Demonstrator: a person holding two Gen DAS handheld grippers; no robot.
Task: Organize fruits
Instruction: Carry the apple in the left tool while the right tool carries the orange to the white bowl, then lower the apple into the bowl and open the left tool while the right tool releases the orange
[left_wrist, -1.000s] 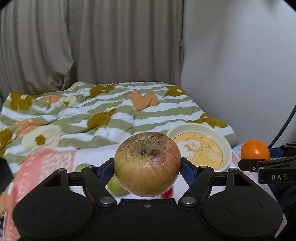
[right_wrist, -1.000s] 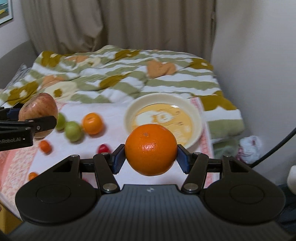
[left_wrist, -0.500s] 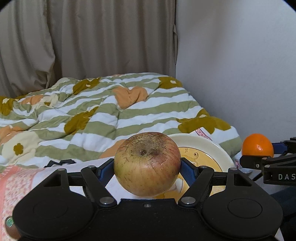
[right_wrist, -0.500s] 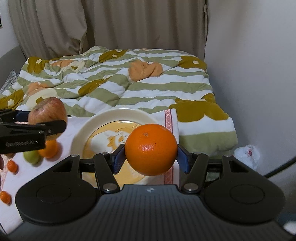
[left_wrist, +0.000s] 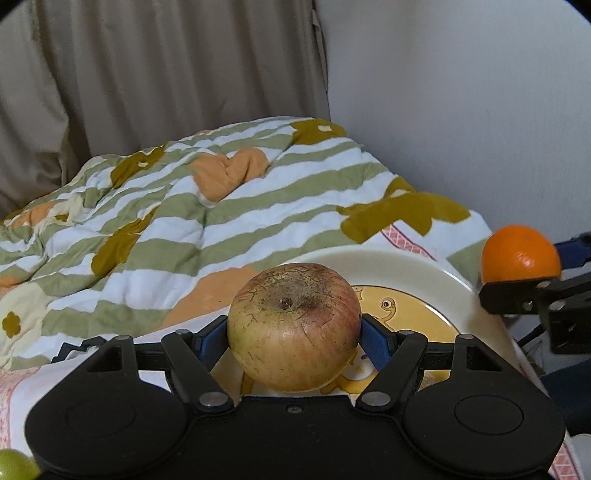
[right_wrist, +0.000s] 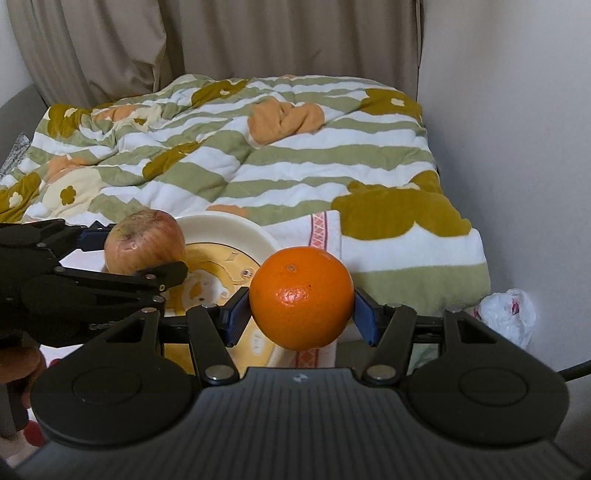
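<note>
While the left tool (left_wrist: 293, 334) clenched the apple (left_wrist: 293, 326) over the plate (left_wrist: 417, 273), the right tool (right_wrist: 301, 312) gripped the orange (right_wrist: 301, 297) at its three o'clock rim, presumably for unloading there.

Apple (left_wrist: 293, 326) sits over plate (left_wrist: 424, 273), btwn left gripper (left_wrist: 293, 341) fingers (left_wrist: 373, 338). Orange (left_wrist: 521, 254) at 3 o'clock of apple, past plate rim. Quilt (left_wrist: 221, 221) at 12, behind plate. Bag (right_wrist: 508, 314) on floor at 3, by wall (right_wrist: 517, 129).
</note>
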